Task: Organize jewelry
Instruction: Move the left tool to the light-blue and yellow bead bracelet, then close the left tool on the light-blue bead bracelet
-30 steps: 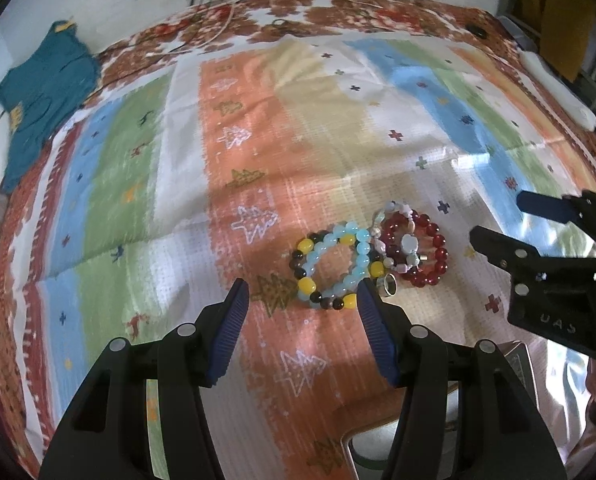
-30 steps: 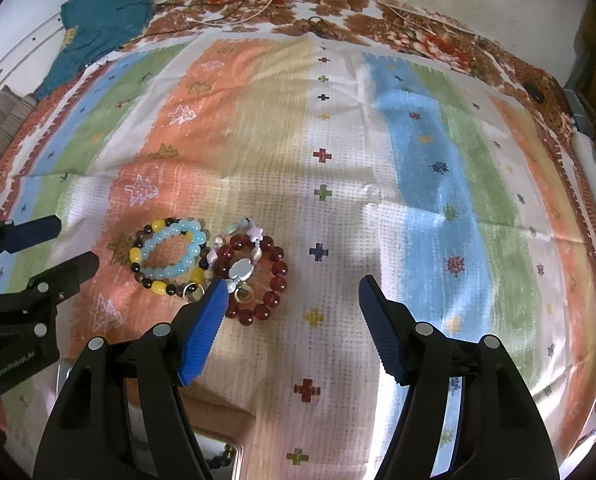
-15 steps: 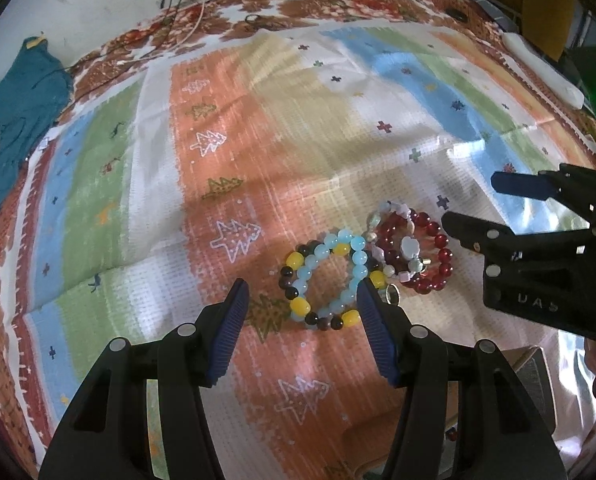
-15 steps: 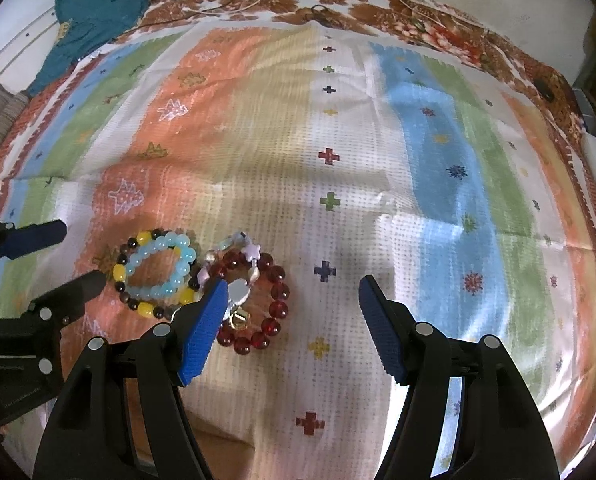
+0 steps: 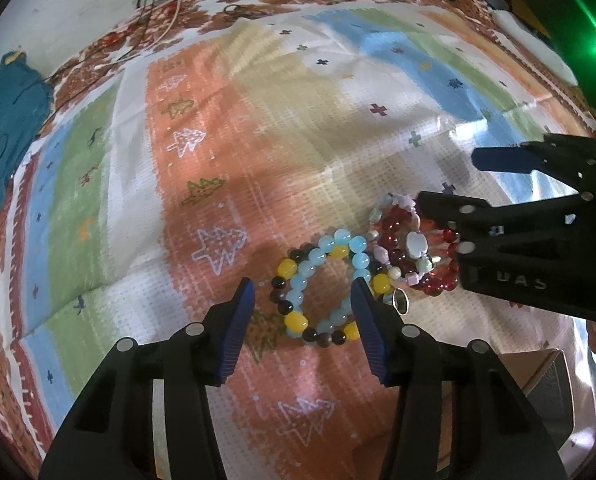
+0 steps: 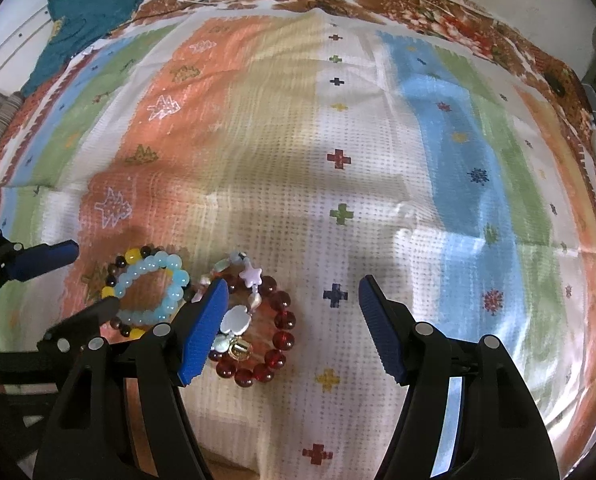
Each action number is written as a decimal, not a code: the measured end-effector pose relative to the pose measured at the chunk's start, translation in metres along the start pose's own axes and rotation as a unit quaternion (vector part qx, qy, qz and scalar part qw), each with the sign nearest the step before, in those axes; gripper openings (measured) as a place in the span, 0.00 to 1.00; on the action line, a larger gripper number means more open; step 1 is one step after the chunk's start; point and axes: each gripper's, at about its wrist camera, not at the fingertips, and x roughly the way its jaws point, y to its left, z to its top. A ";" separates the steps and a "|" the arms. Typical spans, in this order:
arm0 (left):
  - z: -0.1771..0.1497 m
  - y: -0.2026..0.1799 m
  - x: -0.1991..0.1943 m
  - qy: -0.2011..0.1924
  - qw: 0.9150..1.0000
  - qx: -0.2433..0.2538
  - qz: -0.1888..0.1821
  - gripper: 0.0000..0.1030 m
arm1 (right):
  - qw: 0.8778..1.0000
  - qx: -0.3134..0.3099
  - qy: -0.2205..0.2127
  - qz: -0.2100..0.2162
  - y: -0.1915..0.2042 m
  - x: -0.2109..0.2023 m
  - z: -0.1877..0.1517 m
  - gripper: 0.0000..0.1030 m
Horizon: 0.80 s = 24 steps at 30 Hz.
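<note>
Far left, a teal cloth [image 5: 6,128] lies at the edge of the striped cloth [image 5: 298,128]. The left claw [image 5: 303,292] points down at the blue and yellow bracelet [image 5: 322,284] — its jaws are closing with beads between them, not pinching yet. Touching that one on its right lies the red bracelet [image 6: 266,336] with a purple star bead [image 6: 251,276]. The right claw [image 6: 294,304] hangs wide over it, its left finger [image 6: 202,332] hiding some beads. A cardboard box [image 5: 538,380] peeks in nearby.

A pale-blue, yellow and dark beaded bracelet [image 5: 322,280] lies beside a red one [image 5: 414,252] on an orange, green, blue and white striped cloth [image 5: 226,152].
</note>
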 end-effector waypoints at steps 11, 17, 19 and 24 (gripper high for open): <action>0.002 -0.011 0.013 0.013 0.999 0.031 -0.006 0.39 | 1.000 -0.004 0.015 0.002 0.002 0.014 0.006 0.66; 0.003 -0.015 0.018 0.018 0.999 0.036 -0.010 0.39 | 1.000 -0.007 0.023 0.002 0.004 0.019 0.006 0.66; 0.003 -0.013 0.020 0.021 0.999 0.034 -0.010 0.38 | 1.000 -0.011 0.023 0.002 0.005 0.021 0.007 0.66; 0.004 -0.011 0.024 0.024 0.999 0.032 -0.013 0.33 | 0.999 -0.018 0.029 0.003 0.007 0.025 0.008 0.61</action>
